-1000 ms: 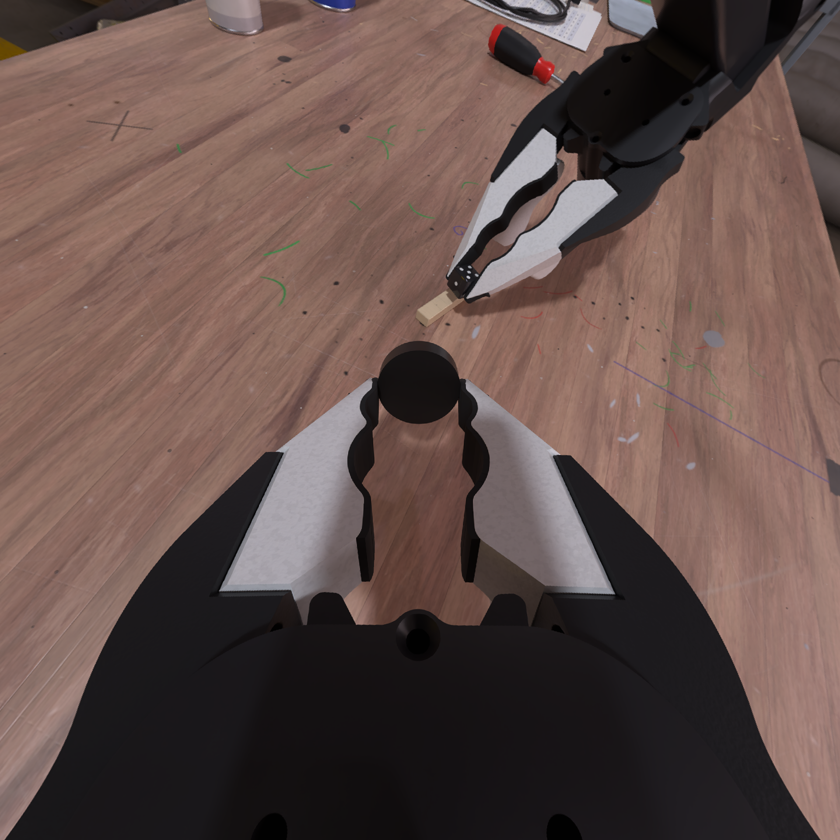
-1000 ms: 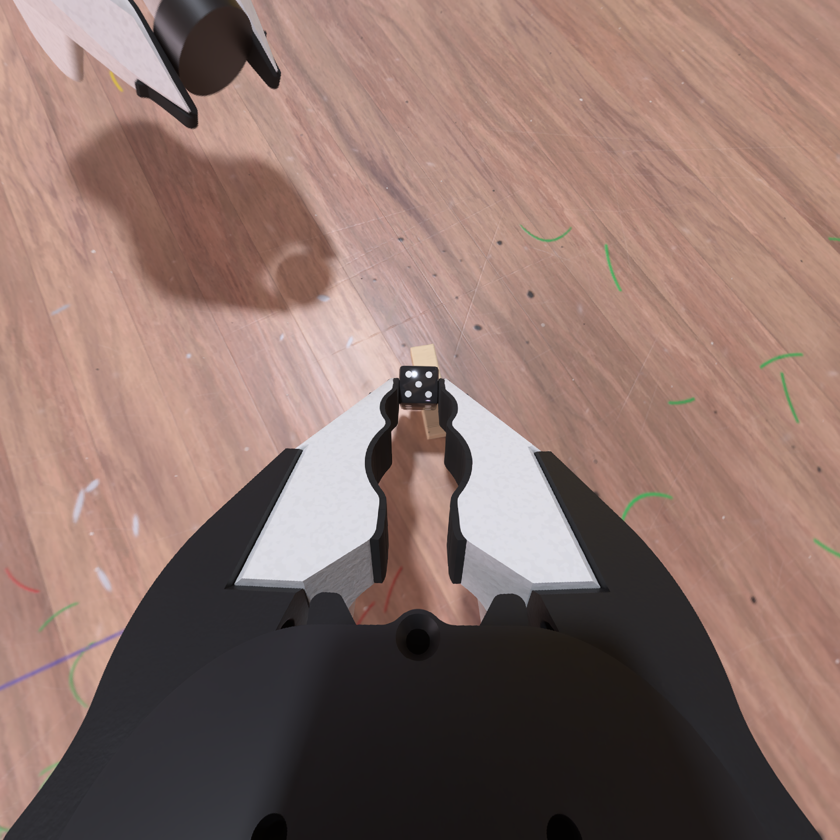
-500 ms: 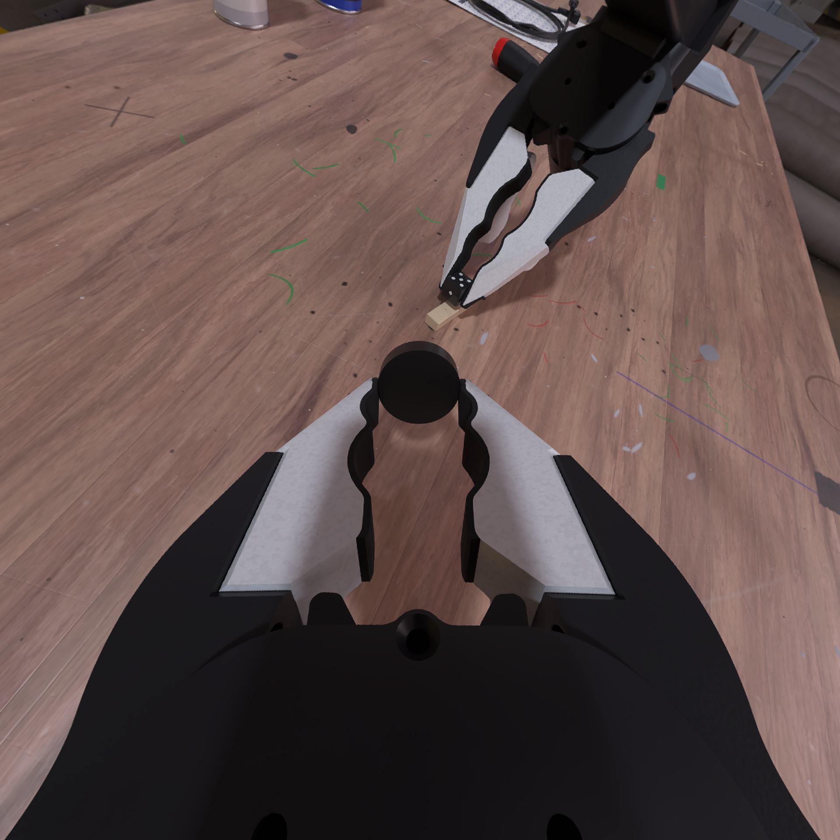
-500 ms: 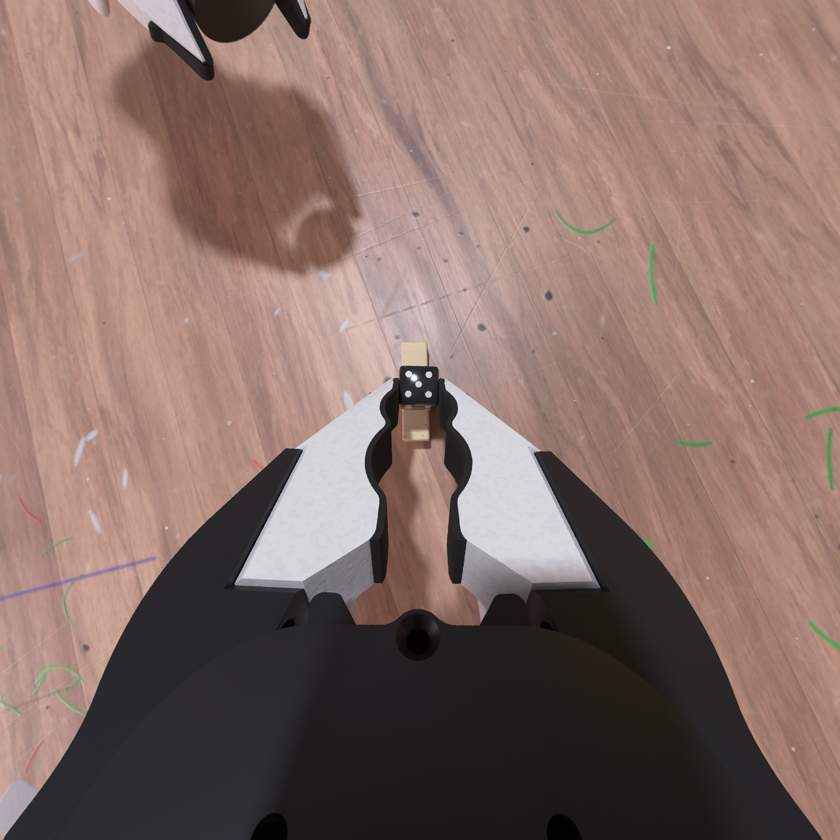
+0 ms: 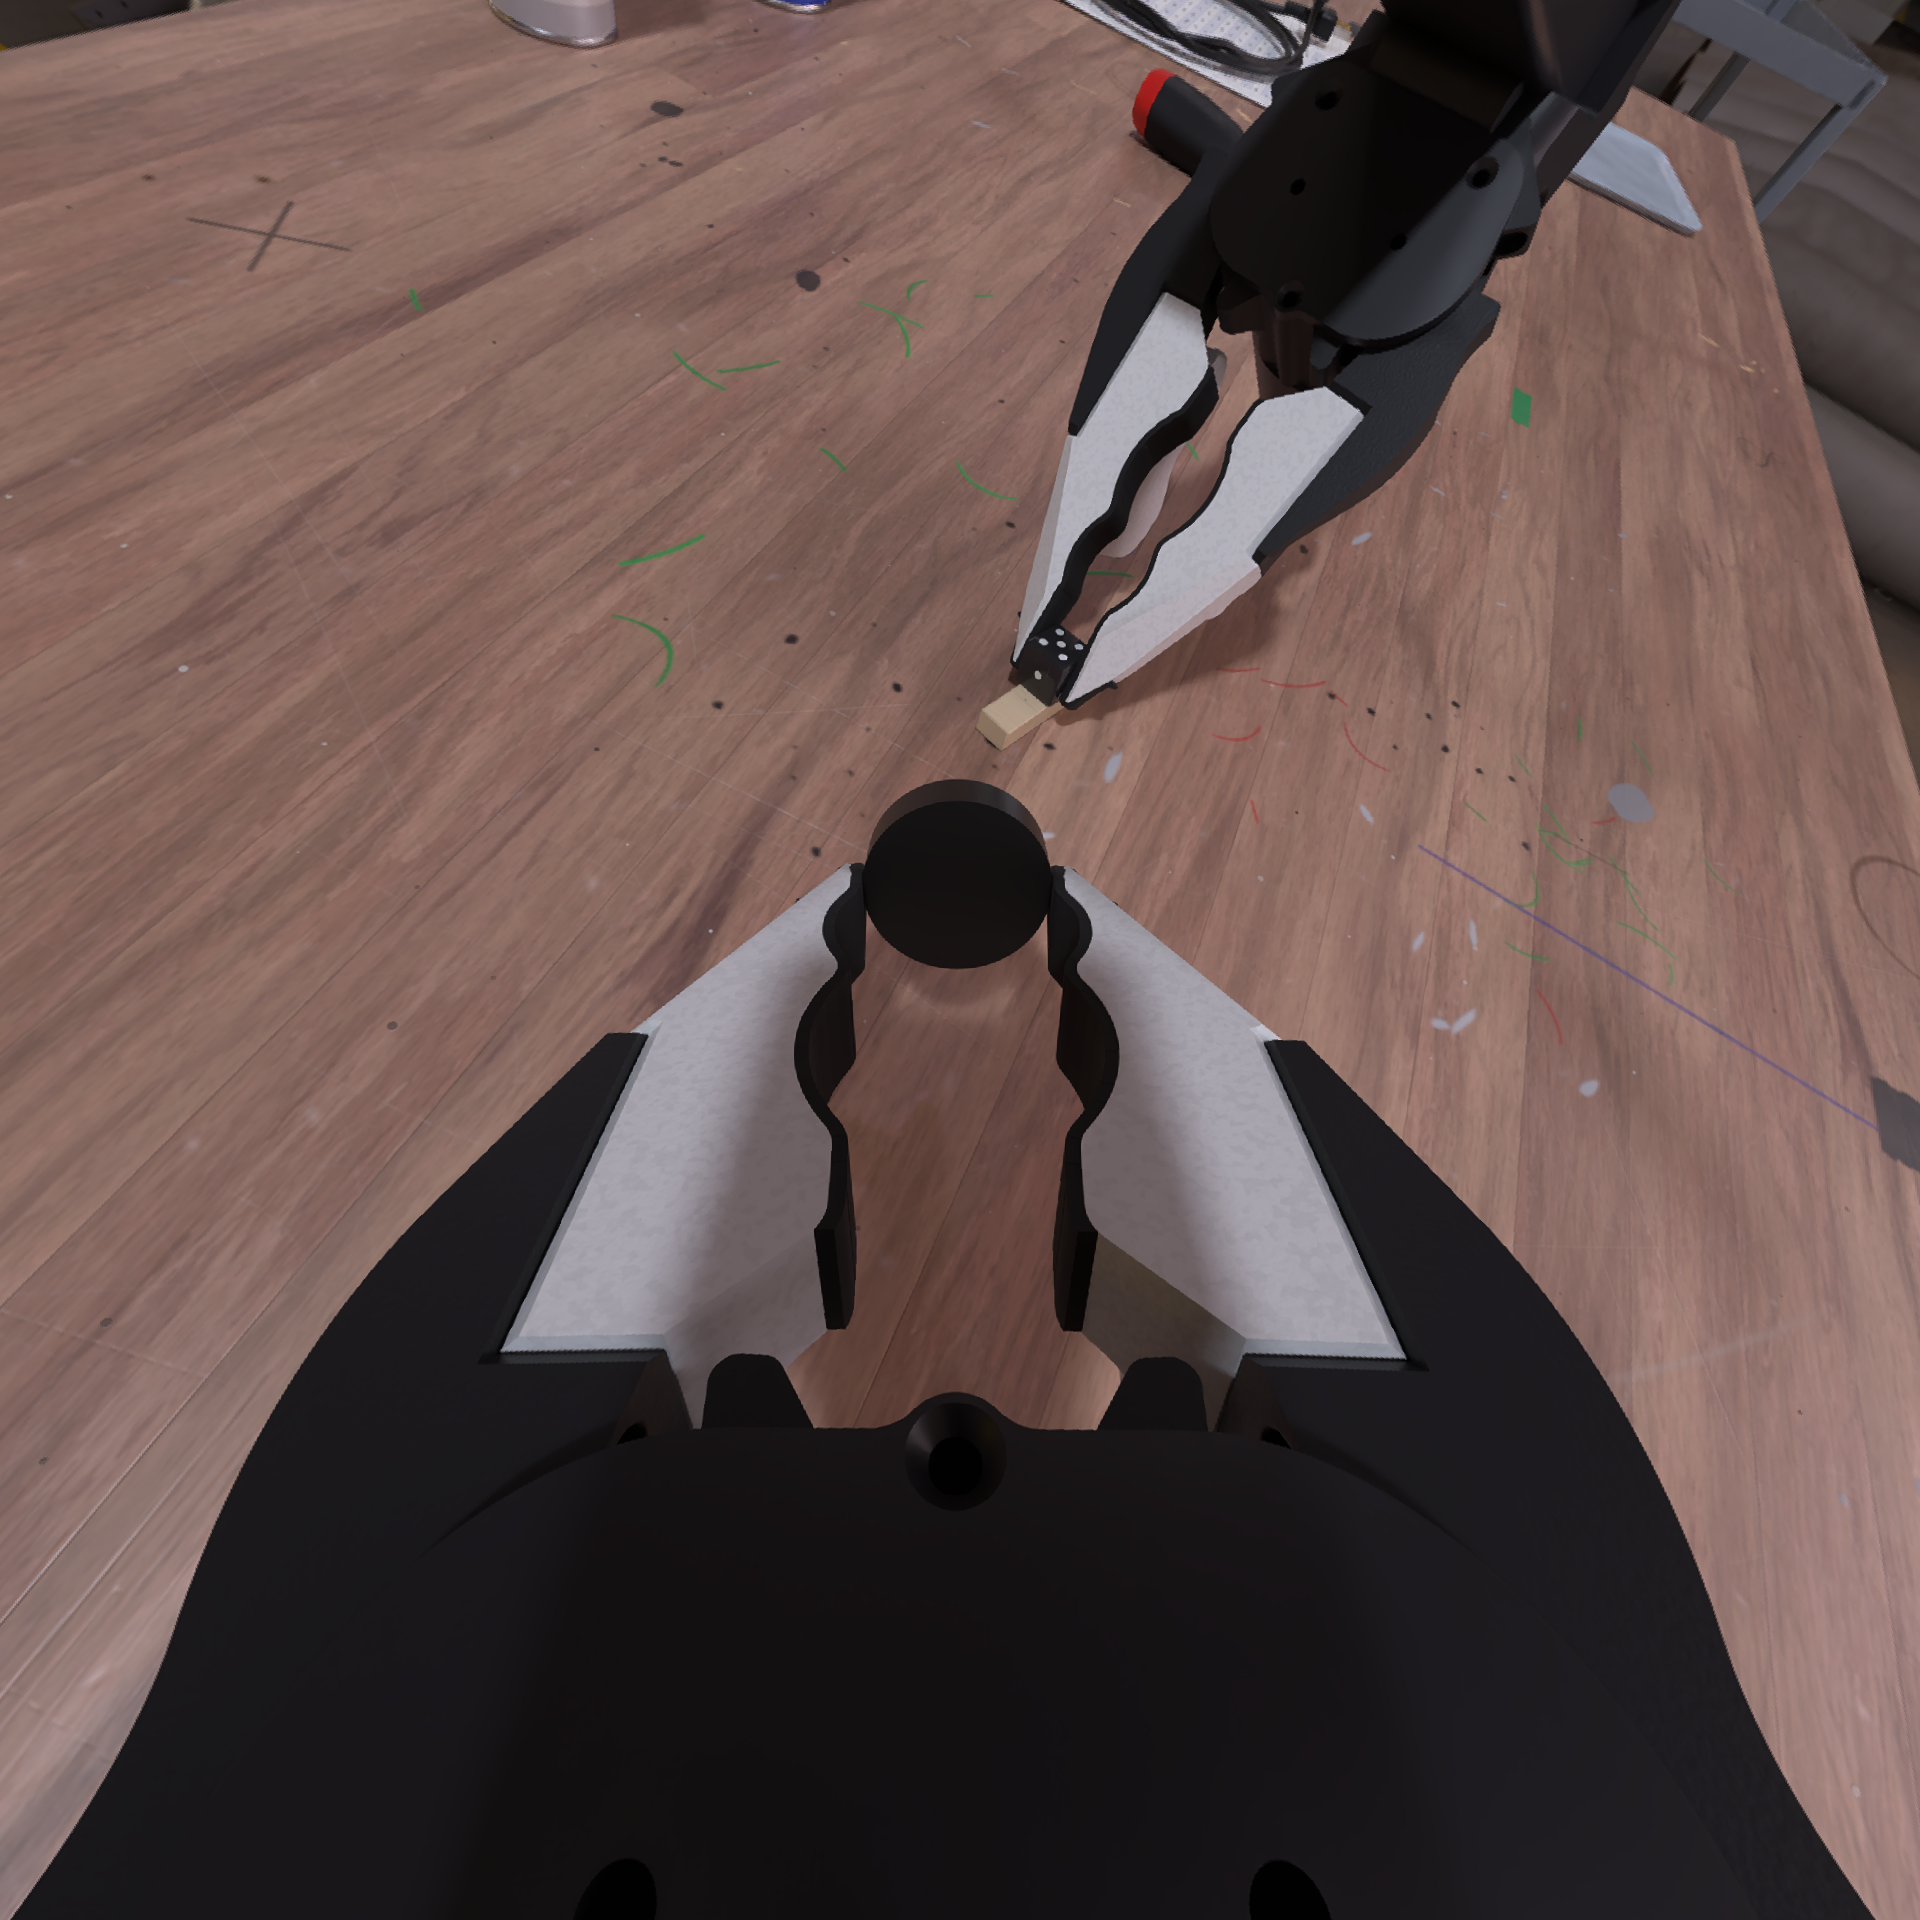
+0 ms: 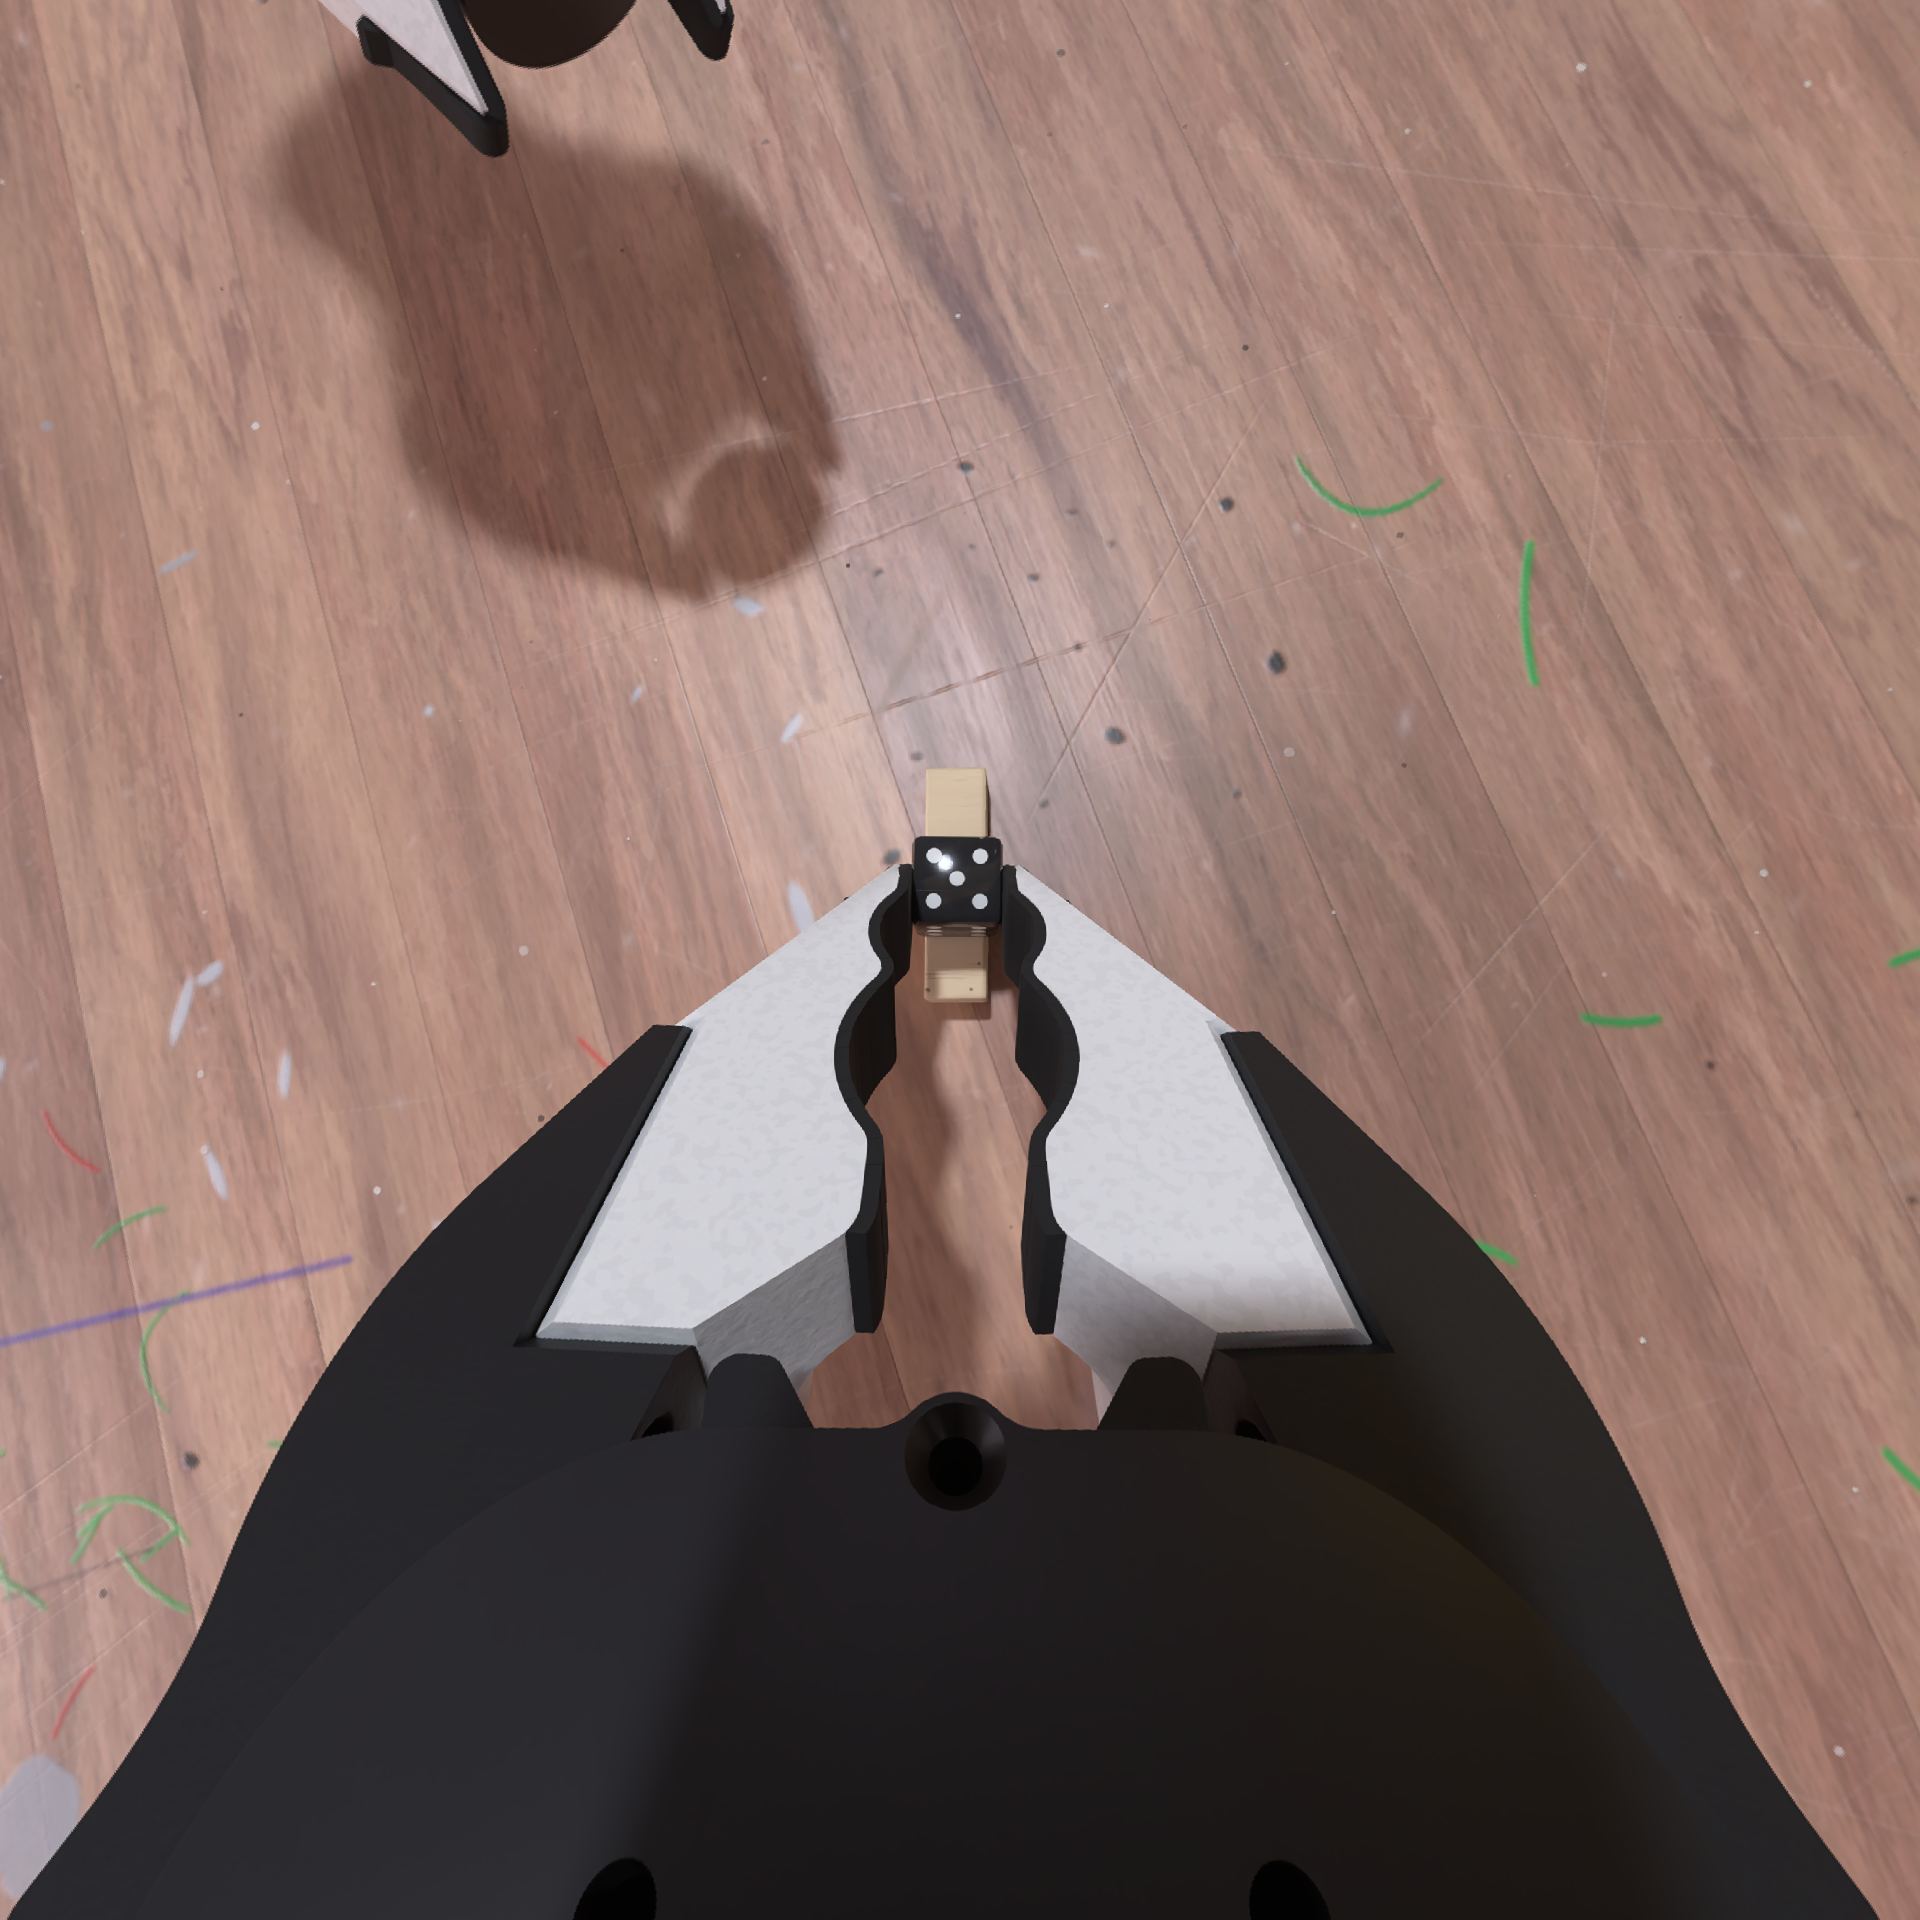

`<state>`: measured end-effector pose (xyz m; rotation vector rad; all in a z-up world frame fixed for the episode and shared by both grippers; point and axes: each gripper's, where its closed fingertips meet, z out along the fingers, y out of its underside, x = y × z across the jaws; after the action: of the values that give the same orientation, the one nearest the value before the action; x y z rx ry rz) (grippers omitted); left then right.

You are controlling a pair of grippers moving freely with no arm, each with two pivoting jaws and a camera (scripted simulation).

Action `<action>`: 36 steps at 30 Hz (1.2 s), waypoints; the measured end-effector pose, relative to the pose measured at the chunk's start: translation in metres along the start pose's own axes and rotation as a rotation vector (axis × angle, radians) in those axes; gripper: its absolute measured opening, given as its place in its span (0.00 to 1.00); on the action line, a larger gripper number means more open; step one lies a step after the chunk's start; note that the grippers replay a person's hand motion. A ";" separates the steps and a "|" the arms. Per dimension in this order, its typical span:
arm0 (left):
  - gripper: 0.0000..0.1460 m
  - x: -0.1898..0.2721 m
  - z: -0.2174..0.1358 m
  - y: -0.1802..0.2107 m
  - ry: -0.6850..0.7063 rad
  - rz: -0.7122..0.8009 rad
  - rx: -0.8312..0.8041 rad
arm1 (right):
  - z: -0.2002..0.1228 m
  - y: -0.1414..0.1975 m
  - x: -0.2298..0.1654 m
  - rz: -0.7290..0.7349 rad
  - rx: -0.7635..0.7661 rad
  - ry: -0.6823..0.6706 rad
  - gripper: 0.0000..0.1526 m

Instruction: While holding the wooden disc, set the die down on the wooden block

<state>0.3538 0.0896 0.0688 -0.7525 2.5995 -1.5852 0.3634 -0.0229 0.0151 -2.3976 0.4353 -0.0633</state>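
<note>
My left gripper [image 5: 956, 883] is shut on a black disc [image 5: 956, 894] and holds it above the table. My right gripper [image 6: 956, 883] is shut on a small black die with white dots [image 6: 956, 881]. The die is over the middle of a pale wooden block [image 6: 956, 802] that lies flat on the table, its two ends showing beyond and below the die. In the left wrist view the right gripper [image 5: 1060, 681] tilts down from the upper right with the die [image 5: 1051, 655] at its tips, right above the block [image 5: 1013, 715]. Whether the die touches the block I cannot tell.
The wooden table [image 5: 416, 623] bears green, red and white marks. A red-and-black screwdriver [image 5: 1179, 109], a white container [image 5: 556, 19], a cable on a sheet [image 5: 1216, 31] and a grey plate [image 5: 1631, 171] lie at the far edge. The left gripper's shadow [image 6: 582, 416] falls ahead of the block.
My right gripper has swung to line up along the block and moved the die over its middle. The left gripper still holds the disc, nearly still.
</note>
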 end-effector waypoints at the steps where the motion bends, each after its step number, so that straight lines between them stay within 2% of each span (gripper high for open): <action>1: 0.24 0.000 0.000 0.000 0.000 0.000 0.000 | 0.000 0.000 0.000 -0.005 -0.001 0.004 0.11; 22: 0.24 0.001 -0.002 0.001 -0.001 0.010 -0.009 | 0.001 -0.003 -0.002 -0.008 0.012 -0.010 0.11; 24: 0.24 0.001 -0.002 0.002 -0.006 0.012 -0.012 | -0.003 -0.003 -0.002 0.004 0.013 -0.011 0.26; 25: 0.24 0.000 -0.002 0.003 -0.010 0.013 -0.014 | -0.007 -0.004 -0.001 0.010 0.026 -0.009 0.30; 31: 0.24 -0.003 0.001 0.005 -0.012 0.002 -0.019 | -0.022 -0.011 -0.003 0.048 0.108 -0.035 0.30; 33: 0.24 -0.005 0.002 0.007 -0.026 0.008 -0.015 | -0.032 -0.014 0.009 0.067 0.185 0.007 0.30; 36: 0.24 -0.015 0.000 0.004 -0.087 0.028 0.024 | -0.058 -0.009 0.065 0.166 0.336 0.230 0.31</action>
<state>0.3652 0.0969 0.0620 -0.7621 2.5143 -1.5378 0.4183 -0.0746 0.0601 -2.0239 0.6725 -0.3148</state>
